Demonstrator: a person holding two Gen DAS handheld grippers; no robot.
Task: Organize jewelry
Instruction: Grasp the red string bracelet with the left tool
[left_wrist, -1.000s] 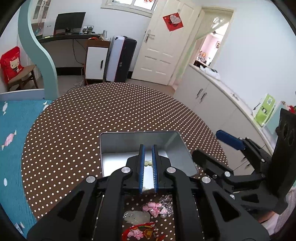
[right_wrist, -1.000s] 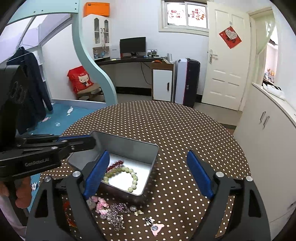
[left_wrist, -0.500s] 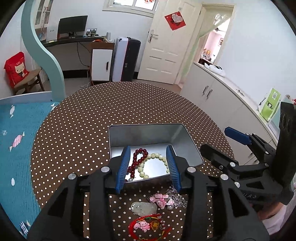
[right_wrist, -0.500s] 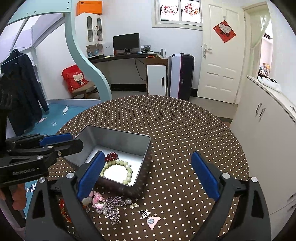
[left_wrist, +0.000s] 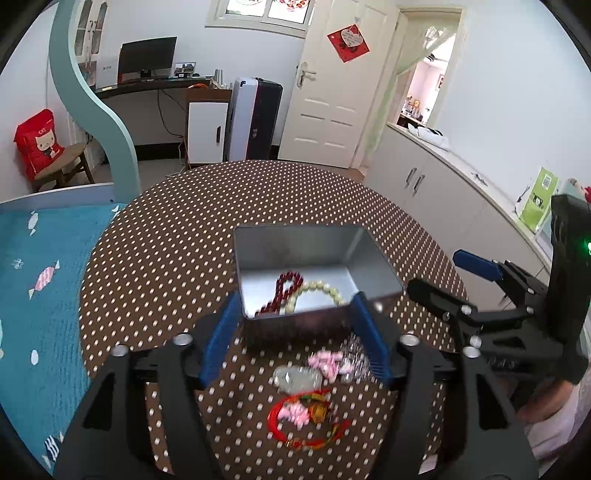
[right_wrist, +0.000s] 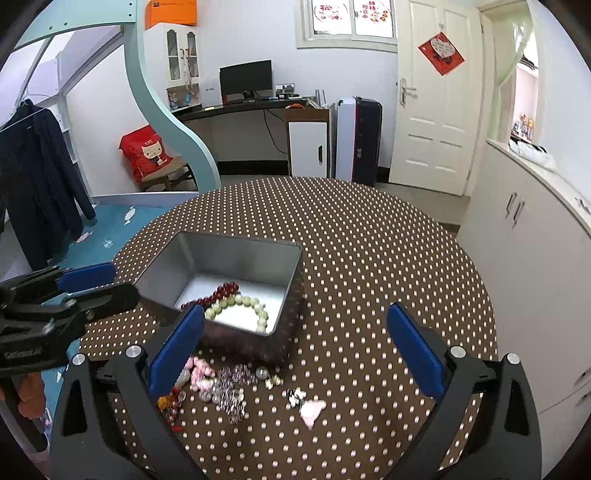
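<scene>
Both tools are over the dotted round table (right_wrist: 369, 236) now, and the left gripper (left_wrist: 295, 332) has just been spreading its jaws, nothing between the pads but air, the near wall of the metal tin (left_wrist: 291, 326) showing in the gap; the right gripper (right_wrist: 295, 343) has been widening too and stands fully apart, empty; inside the tin lie the dark red bead bracelet (left_wrist: 282, 291) and the pale green bead bracelet (left_wrist: 317, 291), the two overlapping on the tin floor; the unsorted pieces wait on the cloth just in front of the tin: a pink charm cluster (left_wrist: 328, 363), a pale translucent pendant (left_wrist: 295, 376), a red cord bracelet (left_wrist: 306, 413) nearest the camera, and in the right view a tangle of silvery chain (right_wrist: 232, 391) and a small pink heart-shaped piece (right_wrist: 312, 410) off to the side; the risks from here, as I read it: those pieces lie touching one another, so a pinch on one could drag a neighbour along or snag the chain; the thin cord and flat pendant sit flush on the cloth, so the pads may slide over them or catch the tablecloth; the tin is light-looking and close to both tools, so a low approach could nudge it; and the two grippers work the same small patch and could collide.
</scene>
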